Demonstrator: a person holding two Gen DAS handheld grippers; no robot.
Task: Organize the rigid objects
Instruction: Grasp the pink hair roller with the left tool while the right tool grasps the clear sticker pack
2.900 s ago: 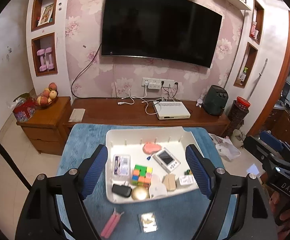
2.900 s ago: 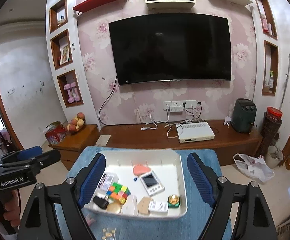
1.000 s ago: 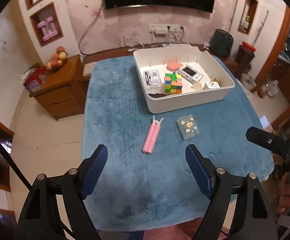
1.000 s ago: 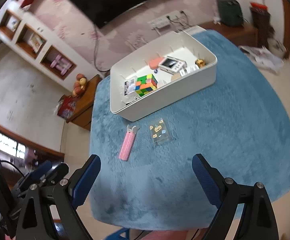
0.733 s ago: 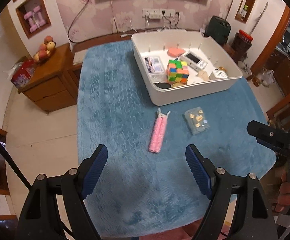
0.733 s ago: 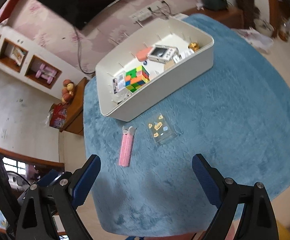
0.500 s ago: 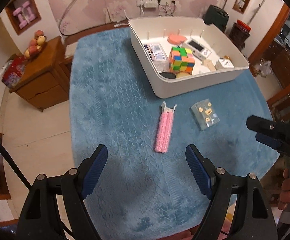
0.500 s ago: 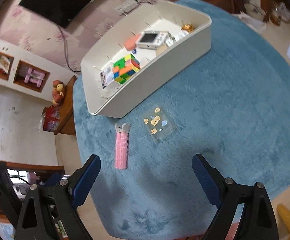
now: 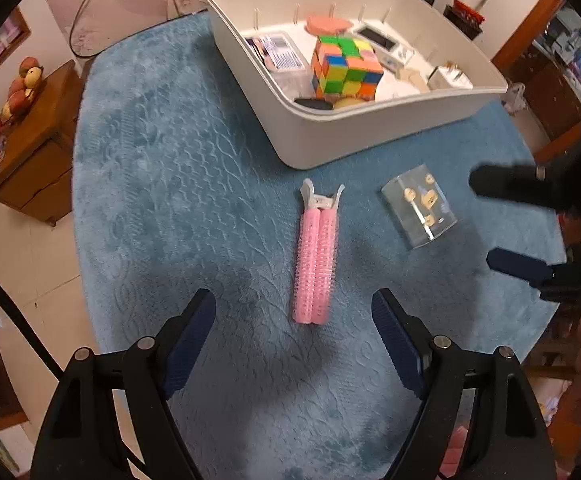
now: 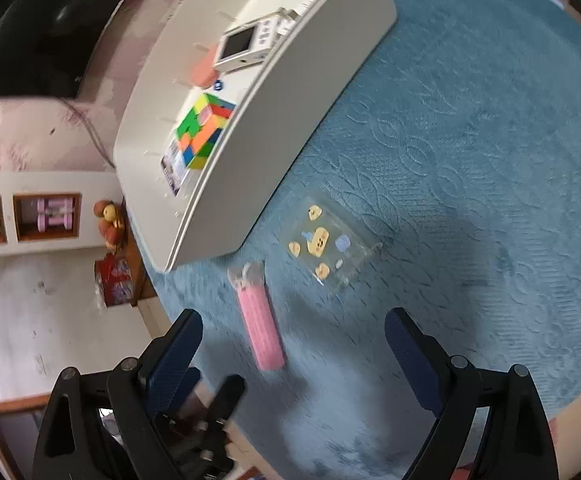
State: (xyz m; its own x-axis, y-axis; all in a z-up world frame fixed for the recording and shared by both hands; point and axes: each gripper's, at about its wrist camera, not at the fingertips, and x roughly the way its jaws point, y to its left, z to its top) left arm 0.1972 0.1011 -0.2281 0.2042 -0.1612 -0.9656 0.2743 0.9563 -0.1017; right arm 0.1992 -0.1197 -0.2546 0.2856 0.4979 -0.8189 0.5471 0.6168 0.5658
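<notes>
1. Left claw (image 9: 293,334) hangs over the blue-covered counter (image 9: 162,184), jaws spread wide and nothing between them.
2. Dead ahead of it lies the pink hair clip (image 9: 315,264), lengthwise, white pinch end pointing far toward the bin, body lined up with the gap between the jaws.
3. Right claw (image 10: 293,354) is wide too, and empty, hovering above the near edge of the counter; the clip (image 10: 259,320) lies toward its left jaw.
4. Just right of the clip, apart from it, lies the clear sticker case (image 9: 418,206), flat on the cloth, small yellow shapes showing through.
5. Beyond both sits the white bin (image 9: 370,128), already carrying a puzzle cube (image 9: 346,68) and a small handheld gadget (image 10: 250,46), with other bits I can't make out.
6. My read: two loose things remain outside the bin, and this is the approach to the first pick, the left one on the clip.
7. Next move calls for lowering the left claw until the jaws straddle the clip's pink body, then closing across its width.
8. The right claw seems the natural one for the case, which lies thin and flat, so it will need an edge grip.
</notes>
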